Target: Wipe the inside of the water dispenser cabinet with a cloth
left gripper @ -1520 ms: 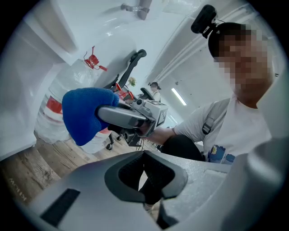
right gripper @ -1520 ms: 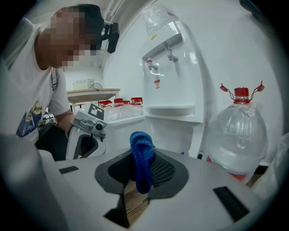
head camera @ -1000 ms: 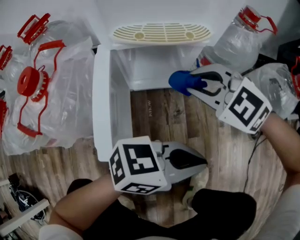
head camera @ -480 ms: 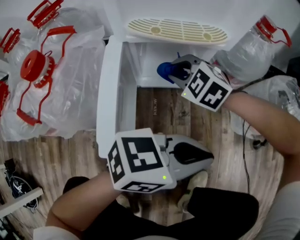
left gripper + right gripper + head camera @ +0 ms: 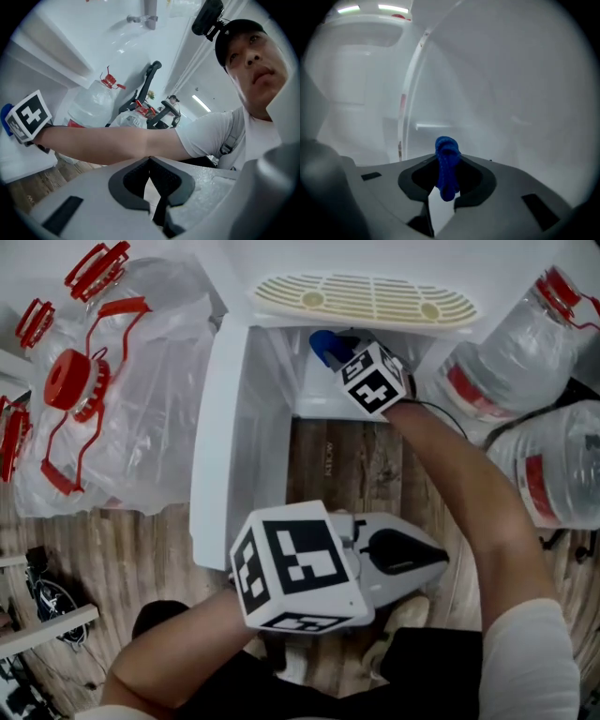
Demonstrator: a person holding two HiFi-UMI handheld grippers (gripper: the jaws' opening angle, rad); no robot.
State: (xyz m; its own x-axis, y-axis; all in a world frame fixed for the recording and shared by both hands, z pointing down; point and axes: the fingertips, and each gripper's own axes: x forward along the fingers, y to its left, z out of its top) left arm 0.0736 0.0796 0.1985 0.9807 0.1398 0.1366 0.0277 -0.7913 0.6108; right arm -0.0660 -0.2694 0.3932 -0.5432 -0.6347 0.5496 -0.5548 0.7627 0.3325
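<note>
Right gripper (image 5: 337, 352) is seen inside the open white cabinet (image 5: 267, 409), upper centre of the head view. Its fingers are clamped on the blue cloth (image 5: 447, 164), which is held within the cabinet interior. Left gripper (image 5: 149, 161) is held at lower centre, above the wood floor (image 5: 347, 460), fingers closed together, nothing between them.
</note>
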